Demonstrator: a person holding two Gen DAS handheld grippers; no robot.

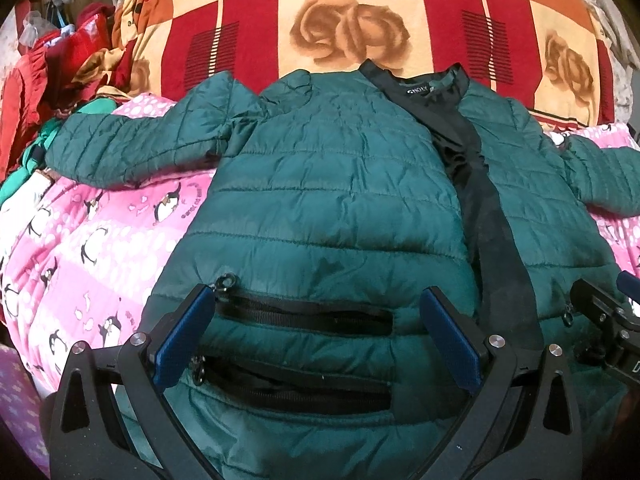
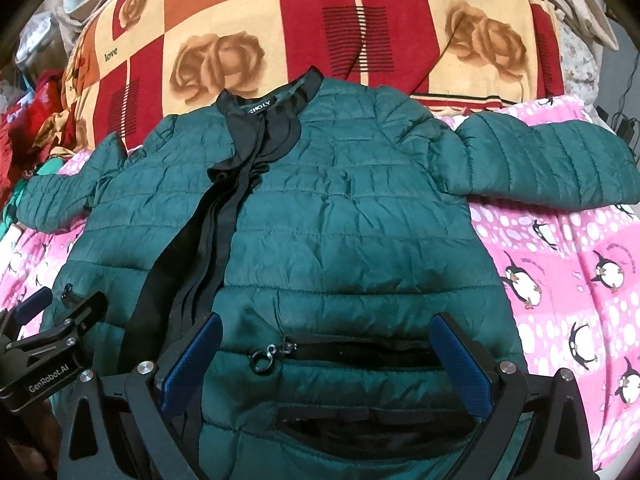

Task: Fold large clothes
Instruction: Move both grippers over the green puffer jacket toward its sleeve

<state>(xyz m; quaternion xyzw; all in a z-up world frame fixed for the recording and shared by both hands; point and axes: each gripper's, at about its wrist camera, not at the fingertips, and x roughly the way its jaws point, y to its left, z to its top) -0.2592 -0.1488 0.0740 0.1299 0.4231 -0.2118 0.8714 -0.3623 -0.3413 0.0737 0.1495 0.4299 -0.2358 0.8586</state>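
you had green jacket point(image 1: 320, 184) spread flat on pink penguin blanket point(image 1: 80, 240), front unzipped. your left gripper point(image 1: 316, 336) and right gripper point(image 2: 328, 360) hovered wide apart over hem pockets, holding nothing. hem itself was hidden under gripper bodies; collar label was half readable.

A pink penguin blanket point(image 2: 568, 264) meets a red checkered rose quilt point(image 2: 400, 36) behind it.

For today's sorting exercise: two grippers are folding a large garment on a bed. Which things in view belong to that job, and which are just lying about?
Belongs to the job:
green jacket
left gripper
right gripper

Just lying about:
pink penguin blanket
red checked blanket
heap of red clothes
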